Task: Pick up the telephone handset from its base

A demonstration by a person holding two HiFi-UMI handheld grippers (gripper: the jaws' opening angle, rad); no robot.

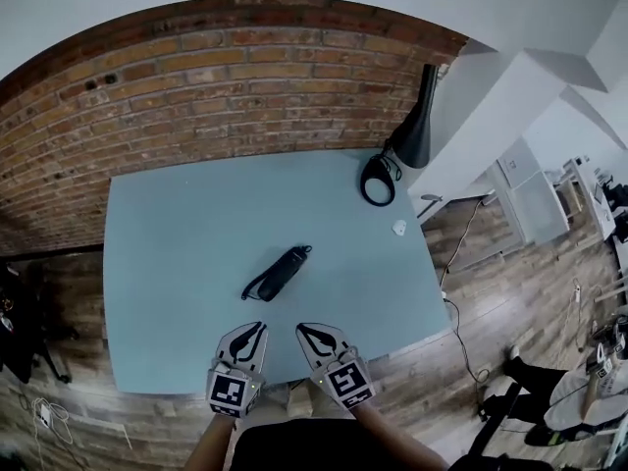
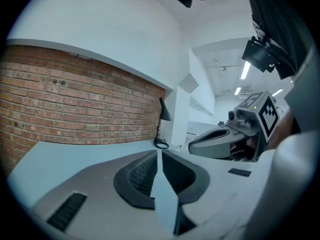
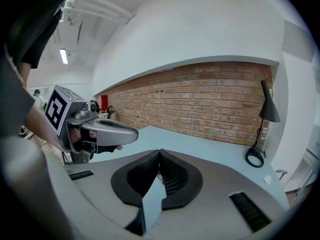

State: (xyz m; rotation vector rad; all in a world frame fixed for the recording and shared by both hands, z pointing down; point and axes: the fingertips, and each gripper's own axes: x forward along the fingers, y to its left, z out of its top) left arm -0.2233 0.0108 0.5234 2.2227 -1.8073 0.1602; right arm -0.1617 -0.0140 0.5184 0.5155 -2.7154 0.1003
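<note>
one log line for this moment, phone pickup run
phase: pre-grasp | telephone: centre of table, untouched | left gripper: shut, empty, over near edge | right gripper: shut, empty, beside left

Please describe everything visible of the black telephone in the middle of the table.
The black telephone is a slim, oblong set that looks like plastic; handset and base cannot be told apart here. It lies diagonally near the middle of the light blue table, with a black cord looping at its nearer left end. Only the table touches it.
</note>
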